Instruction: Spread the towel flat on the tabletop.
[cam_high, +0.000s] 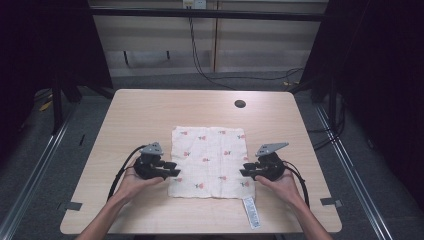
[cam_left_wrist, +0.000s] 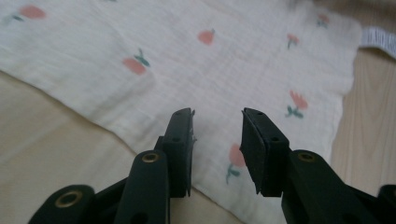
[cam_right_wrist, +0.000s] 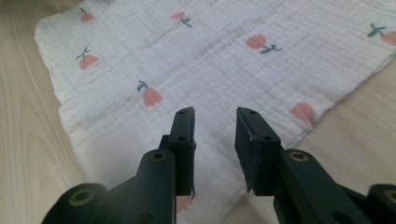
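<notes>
A light wooden tabletop (cam_high: 150, 110) is seen from above, with a small dark hole (cam_high: 240, 104) near its far edge. A white cloth (cam_high: 210, 160) printed with pink flowers is spread flat at the centre. A white label (cam_high: 251, 213) is laid by the cloth's near right corner. The left tool (cam_high: 172, 169) is held at the cloth's left edge, the right tool (cam_high: 245, 170) at its right edge; both are parted, with nothing gripped.
</notes>
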